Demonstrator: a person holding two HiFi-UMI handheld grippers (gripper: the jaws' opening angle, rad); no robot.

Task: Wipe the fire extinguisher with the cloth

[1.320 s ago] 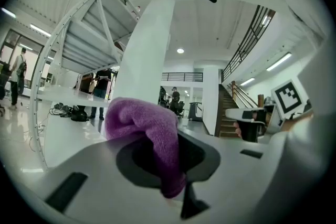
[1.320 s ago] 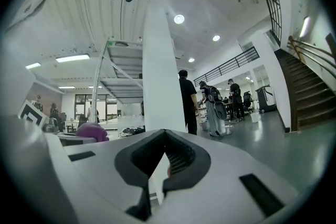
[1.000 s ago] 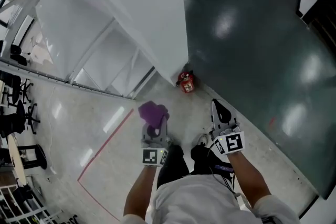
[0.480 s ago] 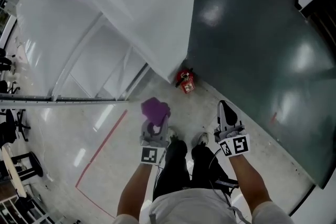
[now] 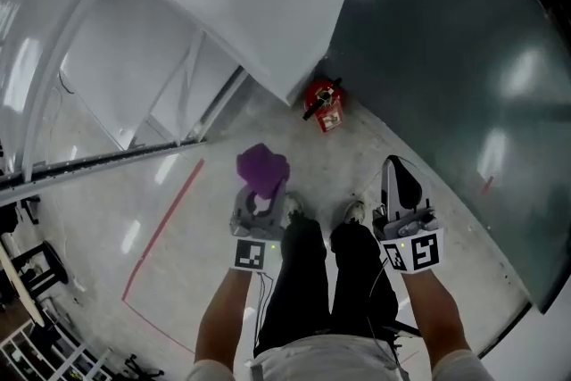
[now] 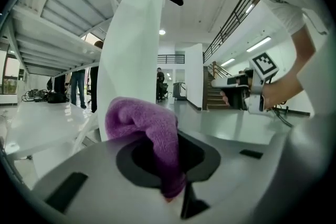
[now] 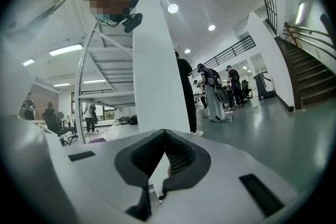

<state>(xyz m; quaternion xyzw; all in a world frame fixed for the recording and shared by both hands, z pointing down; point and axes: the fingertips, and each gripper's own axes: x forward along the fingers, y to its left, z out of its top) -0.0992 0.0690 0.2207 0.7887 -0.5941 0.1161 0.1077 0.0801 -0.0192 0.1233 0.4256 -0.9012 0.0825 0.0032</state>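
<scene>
Holding the cloth [image 5: 261,172] bunched at its tip, the left claw [image 5: 260,202] is clamped on a fold of the purple fabric. In the left gripper view the rest of the cloth [image 6: 147,124] bulges up and over the jaws, so a soft wad sits out front, ready to press against a surface. It is carried low, above the floor [image 5: 178,227] and ahead of the person's left shoe [image 5: 290,208]. Further on, and well apart from both claws, the red extinguisher [image 5: 325,106] stands on the floor, tucked against the foot of the white column [image 5: 268,4] where pale floor meets dark. Neither gripper view shows it, so wiping has likely not begun. On the right, the right claw [image 5: 398,174] has its jaws drawn together on nothing, which the right gripper view confirms. It is level with the left one, probably kept free to steady the extinguisher once the person bends down to reach it.
</scene>
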